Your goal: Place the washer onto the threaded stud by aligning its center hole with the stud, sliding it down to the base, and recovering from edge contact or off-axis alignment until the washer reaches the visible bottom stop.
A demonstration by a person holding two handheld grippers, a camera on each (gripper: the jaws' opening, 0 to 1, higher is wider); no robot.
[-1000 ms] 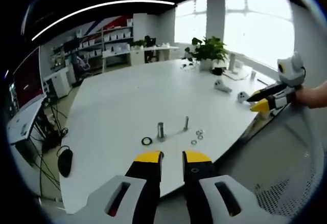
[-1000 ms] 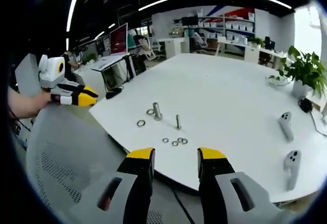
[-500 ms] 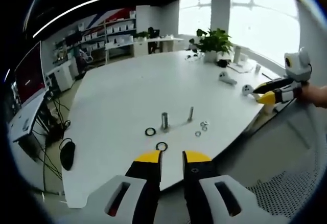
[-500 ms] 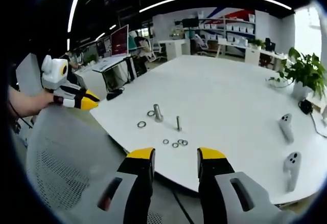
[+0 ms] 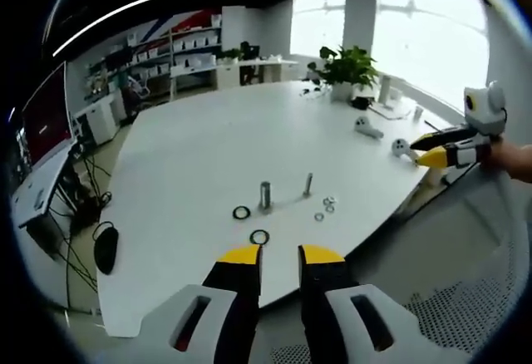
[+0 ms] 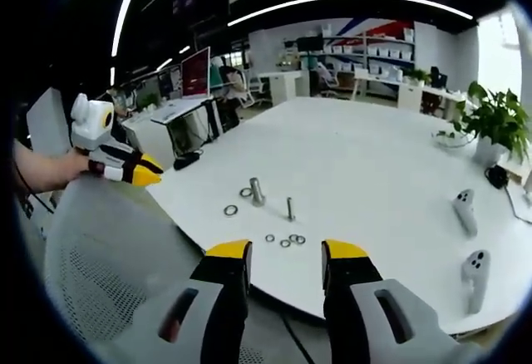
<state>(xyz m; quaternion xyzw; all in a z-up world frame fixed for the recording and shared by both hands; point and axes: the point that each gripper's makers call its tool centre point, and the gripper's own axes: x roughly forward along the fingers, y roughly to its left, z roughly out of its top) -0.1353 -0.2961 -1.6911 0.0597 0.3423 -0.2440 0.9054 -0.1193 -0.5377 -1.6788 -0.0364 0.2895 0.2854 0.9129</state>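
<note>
On the white table (image 5: 208, 148) stand a thick threaded stud (image 5: 265, 194) and a thinner stud (image 5: 307, 184). Two dark ring washers (image 5: 242, 212) (image 5: 259, 237) lie in front of the thick stud, and small silver washers (image 5: 318, 216) lie beside the thin one. My left gripper (image 5: 281, 256) hangs off the table's near edge, narrowly open and holding nothing. It appears from the side in the right gripper view as the left gripper (image 6: 145, 173), held by a hand. My right gripper (image 6: 286, 252) is open and empty, short of the small washers (image 6: 285, 243), the thin stud (image 6: 290, 209) and the thick stud (image 6: 257, 191). The right gripper (image 5: 432, 156) hovers past the table's right edge.
Two white hand controllers (image 6: 462, 210) (image 6: 475, 268) lie on the table's right side. A potted plant (image 5: 345, 69) stands at the far edge. A grey mesh chair (image 6: 100, 273) sits between me and the table. Desks, monitors and shelves line the room behind.
The left gripper view has drawn back and tilted, bringing a second dark ring washer into sight near the jaws. The right gripper view has barely shifted. Nothing on the table moved.
</note>
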